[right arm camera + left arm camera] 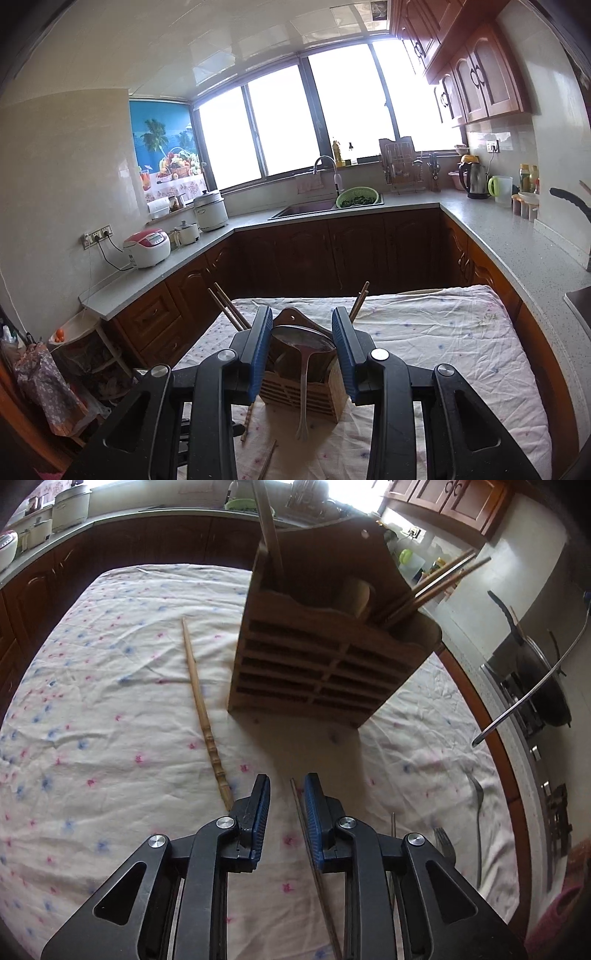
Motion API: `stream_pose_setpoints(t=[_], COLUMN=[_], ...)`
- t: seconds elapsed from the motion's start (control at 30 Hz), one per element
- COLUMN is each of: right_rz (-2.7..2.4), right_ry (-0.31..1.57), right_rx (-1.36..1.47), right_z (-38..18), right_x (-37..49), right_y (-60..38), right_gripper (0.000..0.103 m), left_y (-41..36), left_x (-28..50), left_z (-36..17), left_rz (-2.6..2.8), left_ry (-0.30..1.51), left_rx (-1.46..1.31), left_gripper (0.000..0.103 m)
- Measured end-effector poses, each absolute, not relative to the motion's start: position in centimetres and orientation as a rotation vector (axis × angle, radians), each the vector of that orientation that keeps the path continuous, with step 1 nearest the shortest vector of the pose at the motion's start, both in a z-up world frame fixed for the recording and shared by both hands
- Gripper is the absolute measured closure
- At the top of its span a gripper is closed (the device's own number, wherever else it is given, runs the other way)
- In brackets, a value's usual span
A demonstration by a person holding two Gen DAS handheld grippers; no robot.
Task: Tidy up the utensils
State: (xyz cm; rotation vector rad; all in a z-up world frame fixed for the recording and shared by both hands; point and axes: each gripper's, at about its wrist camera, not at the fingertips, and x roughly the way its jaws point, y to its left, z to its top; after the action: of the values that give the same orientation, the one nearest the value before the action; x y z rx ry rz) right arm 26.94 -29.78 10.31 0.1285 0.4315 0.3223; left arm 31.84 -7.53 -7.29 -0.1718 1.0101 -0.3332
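A slatted wooden utensil holder point(325, 653) stands on the cloth-covered table point(110, 701), with chopsticks point(439, 587) and a wooden handle point(267, 528) sticking out. A carved wooden chopstick point(203, 716) lies to its left. My left gripper point(286, 797) is open, low over the cloth, with a thin chopstick point(314, 867) lying by its right finger. In the right wrist view my right gripper point(302, 334) is open above the holder point(306, 391). A metal ladle point(303, 354) hangs between the fingers, bowl over the holder; I cannot tell whether it is touched.
Two metal forks point(478, 812) lie on the cloth at the right, near the table edge. A long metal handle point(532, 694) reaches in from the right. A stove with a dark pan point(535, 679) is beside the table. Kitchen counters point(517, 240) surround it.
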Motion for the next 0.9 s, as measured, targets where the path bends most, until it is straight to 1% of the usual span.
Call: stream_pose_setpoints(t=[0.03, 0.1, 0.13, 0.17, 0.3, 0.33, 0.37, 0.4, 0.43, 0.47, 0.67, 0.9], right_rz=[0.318, 0.311, 0.308, 0.306, 0.297, 0.295, 0.294, 0.293, 0.294, 0.294, 0.296, 0.305], right_ry=[0.434, 0.441, 0.444, 0.446, 0.45, 0.45, 0.45, 0.451, 0.452, 0.453, 0.458, 0.445], right_rx=[0.134, 0.141, 0.145, 0.148, 0.162, 0.163, 0.164, 0.166, 0.168, 0.17, 0.183, 0.179], right_z=[10.2, 10.0, 9.9, 9.7, 9.5, 9.4, 9.4, 9.4, 9.3, 9.3, 9.1, 9.5], right_x=[26.8, 26.6, 26.5, 26.3, 25.9, 25.8, 25.8, 25.8, 25.7, 25.7, 25.5, 25.1], right_y=[-30.1, -30.6, -30.8, -31.0, -31.6, -31.7, -31.7, -31.8, -31.8, -31.8, -31.7, -31.2], right_gripper=[0.069, 0.069, 0.069, 0.069, 0.069, 0.069, 0.069, 0.069, 0.069, 0.069, 0.069, 0.069], left_y=[-8.2, -9.3, -9.7, -10.0, -11.5, -11.9, -12.3, -12.8, -13.0, -13.3, -11.6, -6.7], left_x=[31.9, 32.2, 32.4, 32.8, 33.1, 32.9, 32.9, 32.8, 32.8, 32.8, 32.0, 29.3], left_z=[-7.8, -8.6, -9.0, -9.4, -10.7, -10.7, -10.8, -10.8, -10.9, -11.0, -9.6, -3.2], left_rz=[-0.337, -0.323, -0.31, -0.308, -0.298, -0.289, -0.28, -0.272, -0.262, -0.258, -0.289, -0.328], left_ry=[1.025, 1.045, 1.053, 1.057, 1.095, 1.073, 1.068, 1.06, 1.048, 1.043, 1.027, 0.887], left_rx=[-0.163, -0.127, -0.114, -0.105, -0.055, -0.023, 0.009, 0.038, 0.067, 0.09, 0.012, -0.173], left_gripper=[0.084, 0.08, 0.074, 0.071, 0.071, 0.071, 0.073, 0.077, 0.091, 0.096, 0.1, 0.1])
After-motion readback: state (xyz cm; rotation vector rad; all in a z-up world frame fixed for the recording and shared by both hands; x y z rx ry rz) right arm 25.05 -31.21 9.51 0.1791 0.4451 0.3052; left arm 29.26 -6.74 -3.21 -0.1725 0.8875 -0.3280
